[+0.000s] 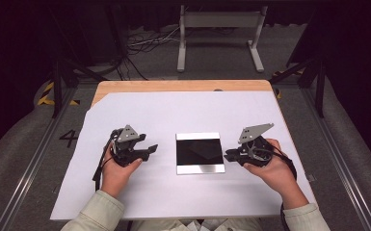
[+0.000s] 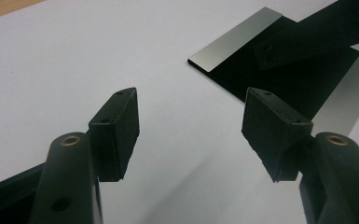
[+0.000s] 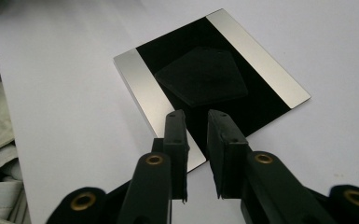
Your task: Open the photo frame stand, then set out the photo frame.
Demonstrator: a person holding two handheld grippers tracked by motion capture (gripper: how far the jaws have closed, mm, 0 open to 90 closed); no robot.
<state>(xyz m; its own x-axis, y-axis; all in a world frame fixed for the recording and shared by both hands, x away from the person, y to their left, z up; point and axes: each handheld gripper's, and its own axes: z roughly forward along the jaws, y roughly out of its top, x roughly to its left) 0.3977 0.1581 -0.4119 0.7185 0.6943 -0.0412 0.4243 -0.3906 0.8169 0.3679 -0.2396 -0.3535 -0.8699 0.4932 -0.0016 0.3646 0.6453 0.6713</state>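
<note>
Black-and-silver plate (image 1: 200, 153), flat and square, dark centre band between two silver strips; lies on the white sheet (image 1: 173, 115) at mid-table, between both hands, touched by neither. Faint five-sided patch (image 3: 200, 77) on its dark band, nature unclear. Near side: left gripper (image 1: 150, 150), jaws wide and empty, resting just left of the plate. Right gripper (image 1: 227, 155), jaws narrow with a slim gap, nothing between them, tips at the plate's right edge. Progress, as judged: work at its start; the plate is not yet gripped or lifted, everything remains. Far side: wooden table edge (image 1: 183, 85), then a grey frame (image 1: 220, 36) on the floor
</note>
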